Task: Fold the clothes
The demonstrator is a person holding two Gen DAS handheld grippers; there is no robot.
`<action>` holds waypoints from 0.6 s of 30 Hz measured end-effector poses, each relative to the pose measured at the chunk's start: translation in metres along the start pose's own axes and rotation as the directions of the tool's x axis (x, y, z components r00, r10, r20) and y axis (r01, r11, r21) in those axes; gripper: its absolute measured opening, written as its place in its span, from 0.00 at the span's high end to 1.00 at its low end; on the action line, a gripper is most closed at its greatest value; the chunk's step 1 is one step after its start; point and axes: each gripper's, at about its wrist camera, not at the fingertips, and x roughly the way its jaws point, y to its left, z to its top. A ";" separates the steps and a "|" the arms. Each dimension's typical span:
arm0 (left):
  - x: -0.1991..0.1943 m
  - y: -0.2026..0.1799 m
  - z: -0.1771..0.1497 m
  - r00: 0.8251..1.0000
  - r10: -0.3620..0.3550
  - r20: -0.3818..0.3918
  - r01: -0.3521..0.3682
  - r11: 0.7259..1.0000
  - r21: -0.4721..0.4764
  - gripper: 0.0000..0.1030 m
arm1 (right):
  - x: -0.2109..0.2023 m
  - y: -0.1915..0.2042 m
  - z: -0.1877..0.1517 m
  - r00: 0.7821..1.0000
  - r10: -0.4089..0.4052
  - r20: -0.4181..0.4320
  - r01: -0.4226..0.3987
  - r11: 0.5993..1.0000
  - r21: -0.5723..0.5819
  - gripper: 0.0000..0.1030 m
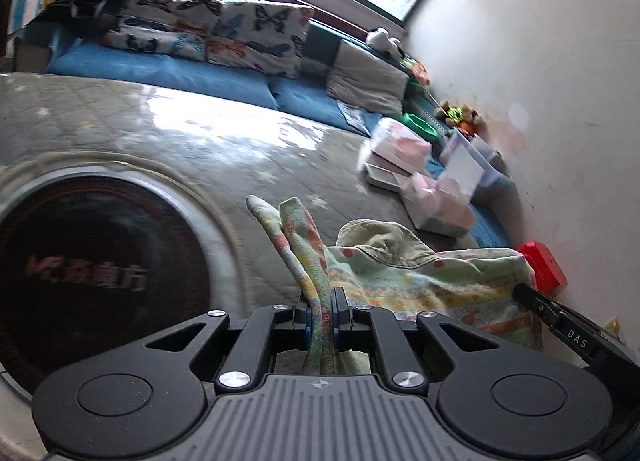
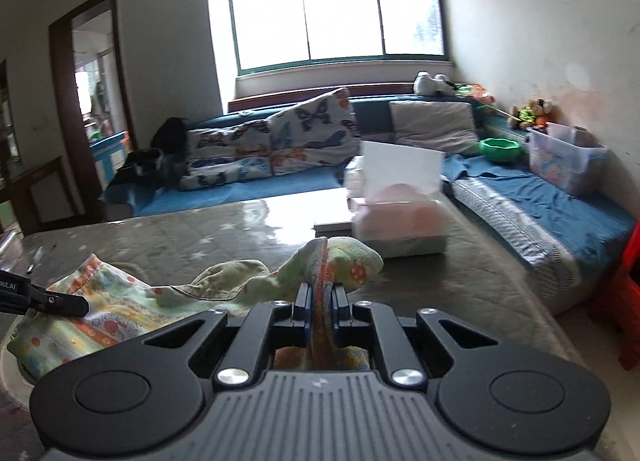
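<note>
Presently: left tool [image 1: 322, 311] and right tool [image 2: 320, 307] each clamped on printed garment [image 1: 420, 281], over glossy bench [image 2: 200, 229].

A soft, nubby printed cloth garment [image 1: 420, 281] is lying on a glossy, reflective tabletop [image 1: 200, 133], pinched by matt black plastic grippers [image 1: 320, 313] with shiny metal rivets.

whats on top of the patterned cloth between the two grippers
A green hat lies on the patterned cloth, brim forward. The left gripper and right gripper each pinch a bunched end of the cloth. Anything under the hat is hidden.
</note>
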 end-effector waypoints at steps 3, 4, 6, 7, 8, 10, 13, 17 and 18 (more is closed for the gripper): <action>0.014 -0.010 -0.001 1.000 0.003 -0.015 -0.003 1.000 0.020 0.91 | 0.000 -0.015 -0.004 1.000 -0.017 -0.001 0.017 1.000 0.022 0.92; 0.019 -0.011 -0.002 1.000 0.006 -0.023 -0.006 1.000 0.024 0.90 | 0.001 -0.020 -0.006 1.000 -0.021 -0.005 0.021 0.999 0.028 0.92; 0.028 -0.014 -0.005 0.999 0.013 -0.039 -0.012 0.999 0.032 0.90 | 0.006 -0.028 -0.011 0.999 -0.027 -0.021 0.028 0.999 0.036 0.92; 0.032 -0.014 -0.006 0.999 0.020 -0.048 -0.018 0.999 0.033 0.90 | 0.009 -0.031 -0.015 0.999 -0.029 -0.033 0.030 0.999 0.039 0.92; 0.036 -0.014 -0.008 0.998 0.028 -0.058 -0.026 0.999 0.033 0.90 | 0.013 -0.034 -0.019 0.998 -0.032 -0.047 0.034 0.998 0.043 0.92; 0.044 -0.012 -0.013 0.995 0.054 -0.081 -0.050 0.998 0.040 0.88 | 0.019 -0.040 -0.027 0.996 -0.043 -0.076 0.047 0.997 0.053 0.91; 0.050 -0.006 -0.017 0.988 0.122 -0.098 -0.116 0.991 0.066 0.80 | 0.027 -0.051 -0.035 0.991 -0.071 -0.113 0.078 0.995 0.059 0.87; 0.046 0.007 -0.013 0.979 0.184 -0.083 -0.179 0.982 0.064 0.69 | 0.026 -0.065 -0.036 0.988 -0.093 -0.122 0.103 0.991 0.079 0.84; 0.043 0.009 -0.010 0.978 0.196 -0.070 -0.192 0.980 0.057 0.69 | 0.026 -0.067 -0.034 0.989 -0.085 -0.120 0.095 0.992 0.087 0.84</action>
